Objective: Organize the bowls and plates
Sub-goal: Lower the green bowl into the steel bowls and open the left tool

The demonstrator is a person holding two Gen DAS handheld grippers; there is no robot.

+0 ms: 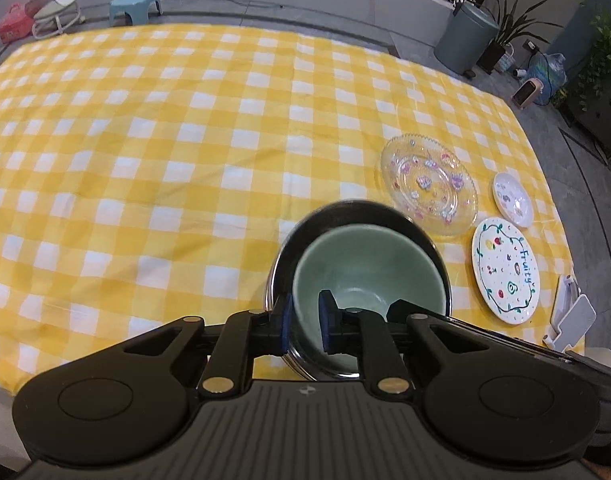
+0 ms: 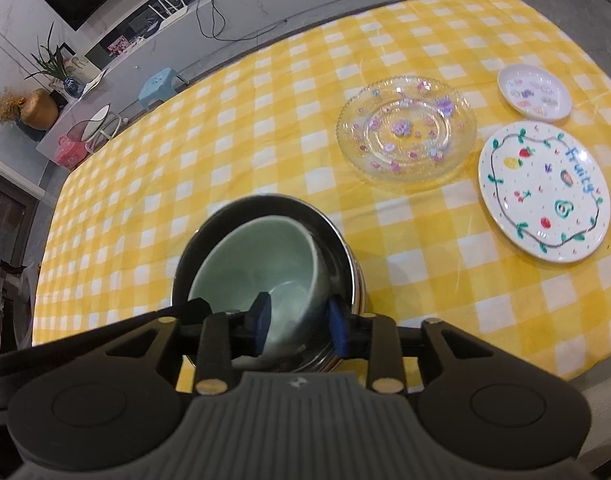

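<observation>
Green bowl (image 1: pixel 365 264) nested in steel bowl (image 1: pixel 345 210): ceramic, glazed, slippery, breakable; take by the rim. Left gripper (image 1: pixel 308 320) clamps both rims between its fingers. Right gripper (image 2: pixel 299 326) straddles the green rim, pads apart, not pressing.

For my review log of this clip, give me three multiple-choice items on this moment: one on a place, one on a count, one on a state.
1. Where is the green bowl?
A. On the clear glass plate
B. Inside the steel bowl
C. Alone on the cloth

2. How many plates lie on the checked cloth?
A. Three
B. One
C. Five

3. How does the left gripper stand at the green bowl?
A. Far from it, above bare cloth
B. Both fingers inside the bowl
C. One finger on each side of its wall

Answers:
1 B: the steel bowl rings the green one on every side.
2 A: a clear glass plate, a fruit plate and a small white plate.
3 C: its blue pads sit on either side of the green bowl's wall, close on it.
</observation>
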